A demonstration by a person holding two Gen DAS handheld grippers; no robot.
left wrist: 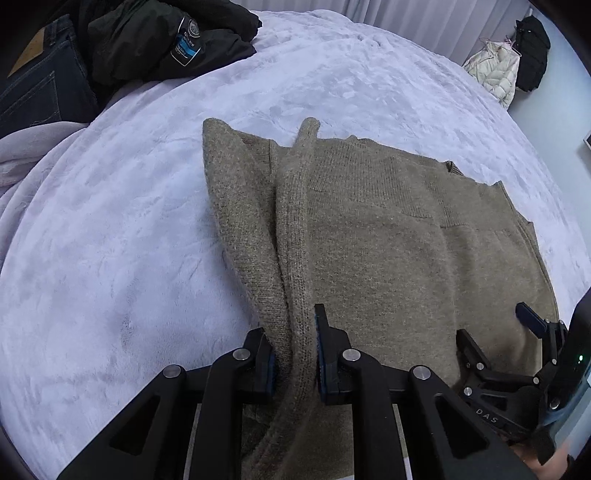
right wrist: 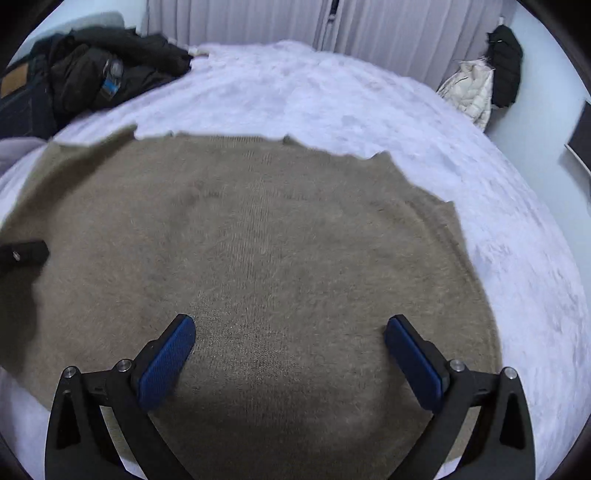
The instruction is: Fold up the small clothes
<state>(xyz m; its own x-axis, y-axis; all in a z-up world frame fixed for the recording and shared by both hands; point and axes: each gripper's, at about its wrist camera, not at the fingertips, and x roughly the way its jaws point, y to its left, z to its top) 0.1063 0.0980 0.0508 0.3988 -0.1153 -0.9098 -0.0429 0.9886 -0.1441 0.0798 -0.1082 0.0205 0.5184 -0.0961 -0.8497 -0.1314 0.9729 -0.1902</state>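
At the far left of the bed, a dark jacket [left wrist: 162, 40] lies heaped beside a pair of dark jeans [left wrist: 33, 85], both well apart from the work. A pale lilac plush blanket [left wrist: 110, 240] covers the bed and carries everything else.

Next comes the left gripper [left wrist: 295, 354], pointing steeply down. Its jaws are pinched on a thick ribbed fold of the olive-brown knit sweater [left wrist: 388, 240] – the blue pads press the fabric from both sides, and the gathered edge rises from the blanket into the grip. From there the fold runs away from the camera as a raised ridge, ending in a small upright tip near the garment's far edge.

The rest of the sweater lies flat on the blanket, spread toward the right, its far hem forming a slightly jagged line.

Over that flat part stands the right gripper [right wrist: 290, 354], jaws wide apart with nothing between them – the 2 blue pads frame bare knit below. Whether its tips touch the fabric cannot be told.

At the far right, beyond the bed, a cream puffer coat [left wrist: 495, 74] and a black garment [left wrist: 532, 51] hang against the wall, with a pleated curtain [right wrist: 258, 22] behind.
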